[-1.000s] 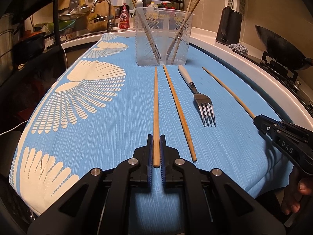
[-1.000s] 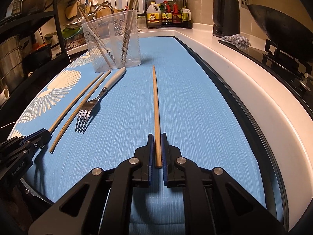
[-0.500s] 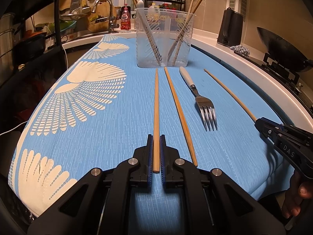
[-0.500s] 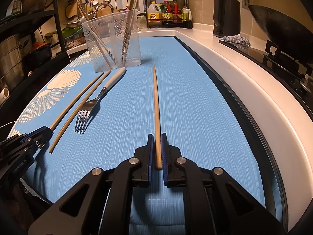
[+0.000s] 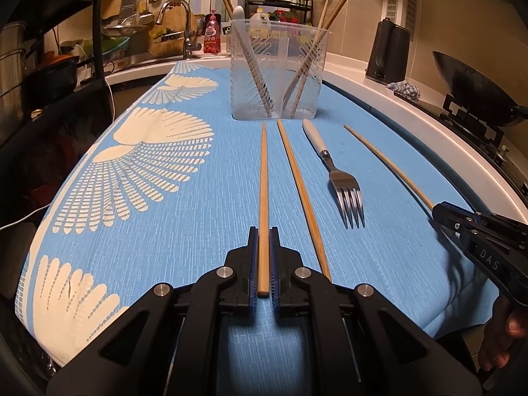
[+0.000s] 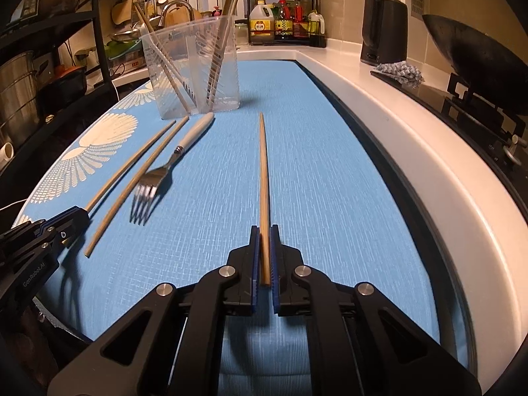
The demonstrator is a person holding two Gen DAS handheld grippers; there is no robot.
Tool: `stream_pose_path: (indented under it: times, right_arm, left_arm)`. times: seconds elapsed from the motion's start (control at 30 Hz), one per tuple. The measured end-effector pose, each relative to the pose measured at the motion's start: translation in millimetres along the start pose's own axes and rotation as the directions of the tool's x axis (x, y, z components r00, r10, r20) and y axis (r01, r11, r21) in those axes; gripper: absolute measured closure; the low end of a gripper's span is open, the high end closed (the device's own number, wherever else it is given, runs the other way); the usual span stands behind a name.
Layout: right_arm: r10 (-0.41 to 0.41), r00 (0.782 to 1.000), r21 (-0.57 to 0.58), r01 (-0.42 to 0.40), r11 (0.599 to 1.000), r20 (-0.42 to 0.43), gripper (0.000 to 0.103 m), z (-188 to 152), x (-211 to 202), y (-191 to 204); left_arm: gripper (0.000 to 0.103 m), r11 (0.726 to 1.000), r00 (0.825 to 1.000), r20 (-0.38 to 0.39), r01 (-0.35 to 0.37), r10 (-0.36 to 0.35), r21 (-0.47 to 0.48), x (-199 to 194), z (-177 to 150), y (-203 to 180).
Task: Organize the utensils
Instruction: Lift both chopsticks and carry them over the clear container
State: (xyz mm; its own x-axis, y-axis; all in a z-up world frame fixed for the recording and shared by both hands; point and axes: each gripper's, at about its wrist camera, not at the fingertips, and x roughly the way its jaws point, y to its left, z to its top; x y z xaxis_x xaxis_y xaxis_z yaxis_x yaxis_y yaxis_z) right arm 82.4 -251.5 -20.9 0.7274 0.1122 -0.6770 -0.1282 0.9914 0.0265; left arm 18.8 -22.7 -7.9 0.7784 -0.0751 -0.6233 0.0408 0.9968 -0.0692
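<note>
My left gripper (image 5: 263,235) is shut on the near end of a wooden chopstick (image 5: 263,178) that points toward a clear plastic utensil holder (image 5: 276,76) holding several chopsticks and utensils. A second chopstick (image 5: 298,181) and a white-handled fork (image 5: 333,165) lie to its right on the blue cloth. My right gripper (image 6: 263,232) is shut on another chopstick (image 6: 263,171); it shows in the left wrist view (image 5: 444,213) at the far right. The holder (image 6: 194,72) stands at the back left in the right wrist view.
The blue cloth with cream fan prints (image 5: 148,171) covers the counter. A black kettle (image 6: 382,36), a wok (image 6: 475,66) on the stove and a grey rag (image 6: 401,72) are to the right. A bottle rack (image 6: 283,23) and sink faucet (image 5: 178,16) stand behind.
Both grippers stay shut on their chopsticks. The views have shifted only slightly, with the left camera lifting a little; the other utensils have not moved.
</note>
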Motion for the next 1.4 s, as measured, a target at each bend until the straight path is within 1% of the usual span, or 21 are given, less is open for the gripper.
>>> stream_pose_path:
  times: [0.3, 0.5, 0.7, 0.9, 1.0, 1.17, 1.3, 1.4]
  right_arm:
    - [-0.023, 0.997, -0.035, 0.026, 0.999, 0.072, 0.097, 22, -45, 6]
    - [-0.031, 0.992, -0.046, 0.037, 0.998, 0.121, 0.097, 37, -73, 9]
    - [-0.035, 0.984, -0.050, 0.044, 0.998, 0.174, 0.097, 56, -97, 10]
    - [-0.022, 0.977, -0.048, 0.033, 0.998, 0.213, 0.097, 72, -112, 12]
    - [-0.011, 0.974, -0.053, 0.024, 0.998, 0.226, 0.097, 78, -117, 15]
    - [0.022, 0.970, -0.051, -0.010, 0.999, 0.244, 0.097, 90, -125, 18]
    - [0.050, 0.963, -0.053, -0.038, 0.998, 0.263, 0.097, 104, -132, 20]
    - [0.072, 0.960, -0.059, -0.058, 0.997, 0.271, 0.097, 117, -133, 22]
  left_arm:
    - [0.096, 1.000, 0.996, 0.087, 0.021, -0.019, -0.023, -28, 14, 5]
    - [0.096, 0.999, 0.987, 0.154, 0.040, -0.036, -0.019, -48, 26, 3]
    - [0.096, 0.998, 0.972, 0.229, 0.057, -0.055, -0.003, -69, 38, 1]
    - [0.096, 0.998, 0.948, 0.313, 0.059, -0.061, 0.015, -93, 53, 4]
    - [0.096, 0.997, 0.941, 0.332, 0.071, -0.069, 0.006, -100, 60, 10]
    - [0.096, 0.996, 0.935, 0.345, 0.089, -0.080, -0.010, -105, 68, 16]
    - [0.096, 0.994, 0.934, 0.344, 0.105, -0.091, -0.021, -107, 78, 22]
    - [0.096, 0.992, 0.937, 0.333, 0.119, -0.100, -0.036, -106, 88, 27]
